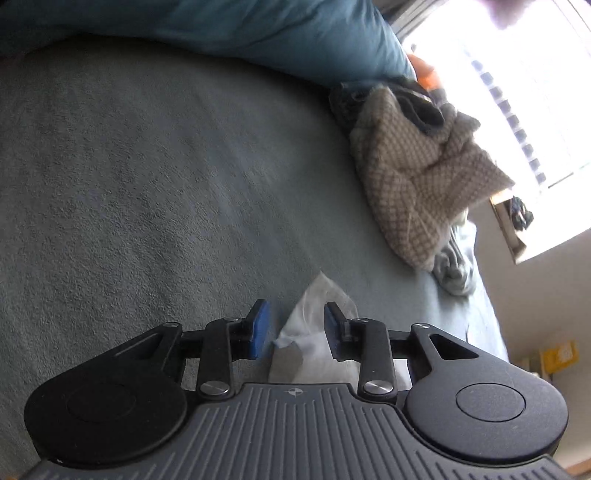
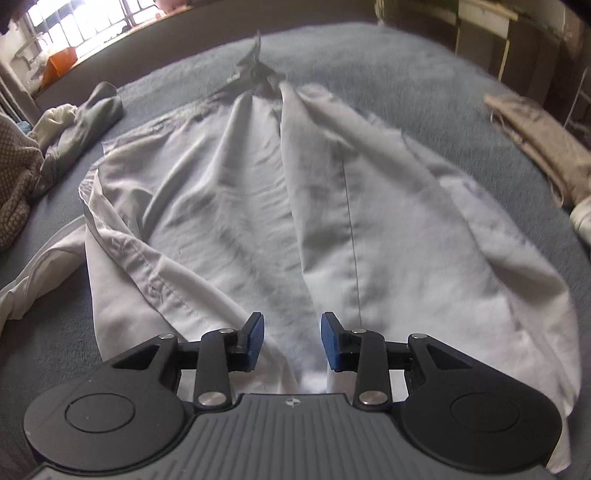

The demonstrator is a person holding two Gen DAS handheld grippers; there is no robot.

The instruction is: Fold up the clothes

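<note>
A white shirt (image 2: 258,184) lies spread and wrinkled on the grey bed cover (image 2: 406,66), stretching away from me toward a bunched far end. My right gripper (image 2: 291,321) hovers over its near edge, jaws apart, blue pads (image 2: 256,332) clear of the cloth. In the left wrist view only a corner of white cloth (image 1: 317,295) shows. It lies under and between the fingers of my left gripper (image 1: 295,310), which stands open with its pads (image 1: 260,325) not pressing on the fabric.
A beige checked garment (image 1: 417,173) is heaped with other clothes at the bed's edge near a bright window (image 1: 517,92). A teal pillow (image 1: 258,29) lies at the back. A grey garment (image 2: 85,125) sits left of the shirt, a tan one (image 2: 543,147) right.
</note>
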